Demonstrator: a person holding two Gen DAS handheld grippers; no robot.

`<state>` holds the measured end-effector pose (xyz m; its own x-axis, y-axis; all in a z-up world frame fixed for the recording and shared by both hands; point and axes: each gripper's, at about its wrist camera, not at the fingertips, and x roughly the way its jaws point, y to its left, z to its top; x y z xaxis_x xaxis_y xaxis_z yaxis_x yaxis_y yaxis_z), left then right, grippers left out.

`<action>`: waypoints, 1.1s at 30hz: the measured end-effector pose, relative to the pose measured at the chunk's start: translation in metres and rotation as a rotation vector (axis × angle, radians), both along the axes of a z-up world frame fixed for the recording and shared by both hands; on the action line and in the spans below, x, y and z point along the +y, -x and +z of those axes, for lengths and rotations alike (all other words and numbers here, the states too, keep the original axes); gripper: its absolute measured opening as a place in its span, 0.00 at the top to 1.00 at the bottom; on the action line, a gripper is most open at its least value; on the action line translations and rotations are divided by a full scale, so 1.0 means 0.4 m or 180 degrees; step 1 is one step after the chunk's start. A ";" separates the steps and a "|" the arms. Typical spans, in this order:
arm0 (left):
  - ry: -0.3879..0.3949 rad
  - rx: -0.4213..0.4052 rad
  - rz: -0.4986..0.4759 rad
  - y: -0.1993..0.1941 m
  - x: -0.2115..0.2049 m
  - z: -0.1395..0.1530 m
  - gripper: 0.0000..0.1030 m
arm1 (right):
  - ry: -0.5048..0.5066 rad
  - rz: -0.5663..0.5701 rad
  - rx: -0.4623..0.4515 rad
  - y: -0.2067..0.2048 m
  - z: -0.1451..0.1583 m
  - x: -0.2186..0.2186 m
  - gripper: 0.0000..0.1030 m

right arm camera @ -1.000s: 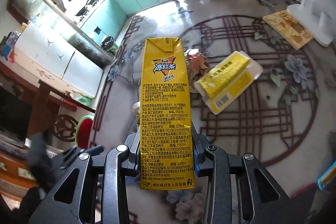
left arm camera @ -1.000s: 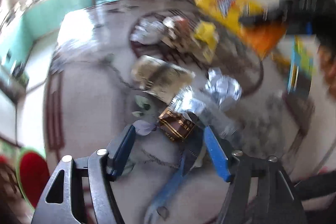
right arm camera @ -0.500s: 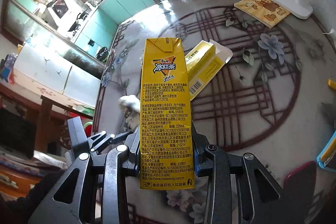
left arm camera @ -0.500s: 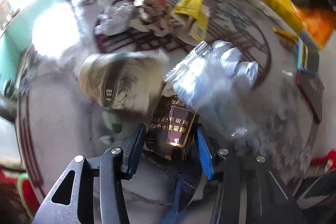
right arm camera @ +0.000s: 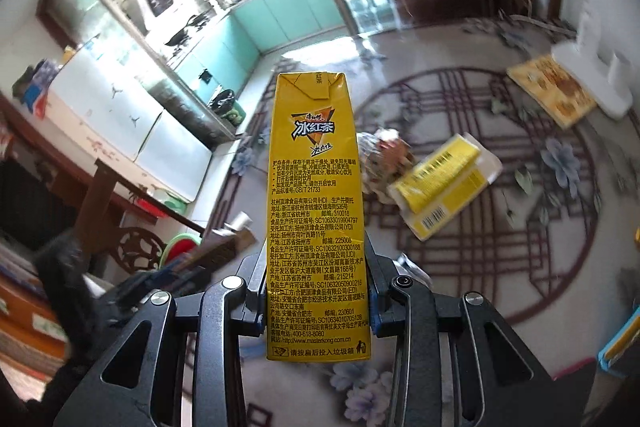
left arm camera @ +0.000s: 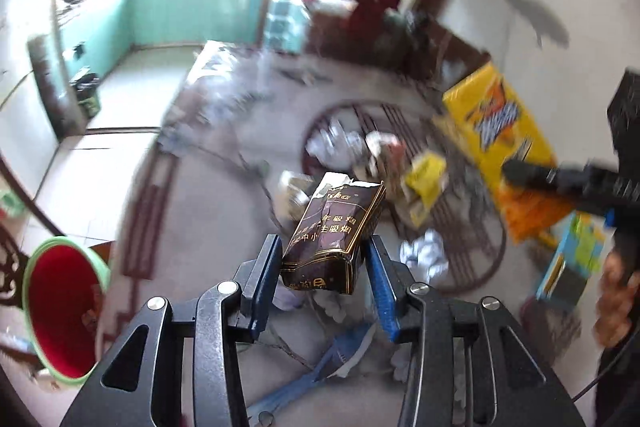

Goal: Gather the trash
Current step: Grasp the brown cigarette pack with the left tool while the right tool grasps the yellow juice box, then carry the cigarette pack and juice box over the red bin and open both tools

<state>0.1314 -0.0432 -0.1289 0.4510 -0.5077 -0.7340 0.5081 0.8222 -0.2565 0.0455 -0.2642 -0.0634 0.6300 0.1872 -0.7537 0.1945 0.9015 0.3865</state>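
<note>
Patterned with a dark lattice ring and pale flowers, the table [right arm camera: 500, 259] carries the litter, with teal kitchen cabinets [left arm camera: 192, 11] behind. Far left in the left wrist view, off the table's edge and lower down, stands a red bin with a green rim [left arm camera: 60, 307]. Next comes the left gripper [left arm camera: 324, 263], its blue pads pressed against the lower sides of a dark brown cigarette pack [left arm camera: 336, 227]; the pack's torn top tilts up and away from the fingers, lifted clear of the surface. Beyond it on the lattice ring lie crumpled foil [left arm camera: 336, 143] and a yellow wrapper [left arm camera: 426, 173], and a white paper ball [left arm camera: 426, 253] sits just right of the right pad. Farther right, blurred, the yellow tea carton [left arm camera: 500, 123] is seen gripped by the right gripper [right arm camera: 318, 303]. In the right wrist view that gripper is clamped on the carton's lower half, the carton standing straight up between the fingers, folded top farthest from the camera. Right of it on the table lie a crumpled brownish wrapper [right arm camera: 390, 155], a flat yellow box [right arm camera: 444, 183] touching it, and, well apart, a yellow booklet [right arm camera: 552, 95].
</note>
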 end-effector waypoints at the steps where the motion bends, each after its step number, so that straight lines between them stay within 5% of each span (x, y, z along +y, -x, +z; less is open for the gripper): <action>1: 0.0023 -0.0021 0.0057 0.000 0.015 0.018 0.60 | 0.0038 0.0026 -0.0017 -0.004 0.005 0.010 0.67; 13: 0.0171 -0.0324 0.0595 -0.004 0.205 0.145 0.60 | 0.0330 0.0310 -0.0184 -0.055 0.055 0.160 0.67; 33: 0.0202 -0.0305 0.1071 -0.067 0.499 0.125 0.60 | 0.0511 0.0464 -0.0296 -0.130 0.084 0.363 0.67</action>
